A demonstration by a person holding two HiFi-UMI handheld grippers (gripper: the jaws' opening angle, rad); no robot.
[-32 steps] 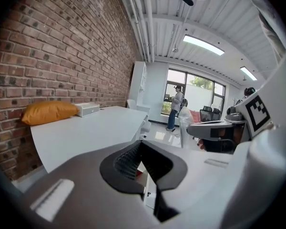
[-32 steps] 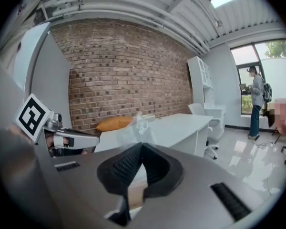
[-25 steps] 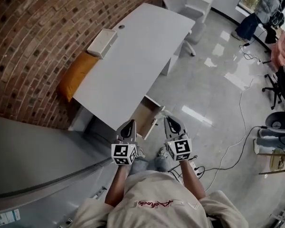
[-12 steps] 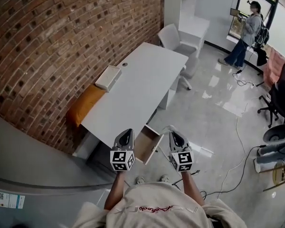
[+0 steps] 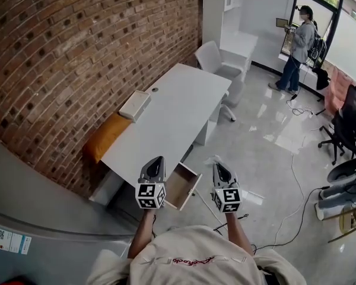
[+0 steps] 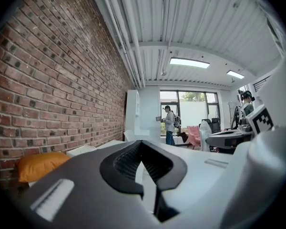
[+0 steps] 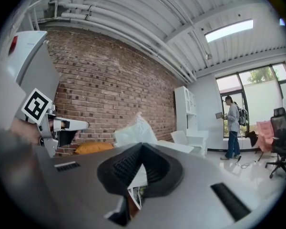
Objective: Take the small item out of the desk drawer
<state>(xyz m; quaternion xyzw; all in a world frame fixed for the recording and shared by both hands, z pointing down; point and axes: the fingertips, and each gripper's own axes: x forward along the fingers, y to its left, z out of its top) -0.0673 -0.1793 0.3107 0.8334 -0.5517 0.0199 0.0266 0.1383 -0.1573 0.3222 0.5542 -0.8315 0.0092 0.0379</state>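
Your right tool (image 7: 142, 147) has its ribbed black jaws pressed shut on the small item (image 7: 133, 129), a crinkled, translucent white plastic packet that pokes up past the tips. It is held in the air, apart from the drawer (image 5: 184, 186), a shallow box with a pale wooden inside that stands open under the long, smooth white surface (image 5: 172, 111) by the rough brick wall (image 5: 77, 58). Your left tool (image 6: 140, 143) has its textured jaws meeting at the tips with nothing between them, raised beside the right one.
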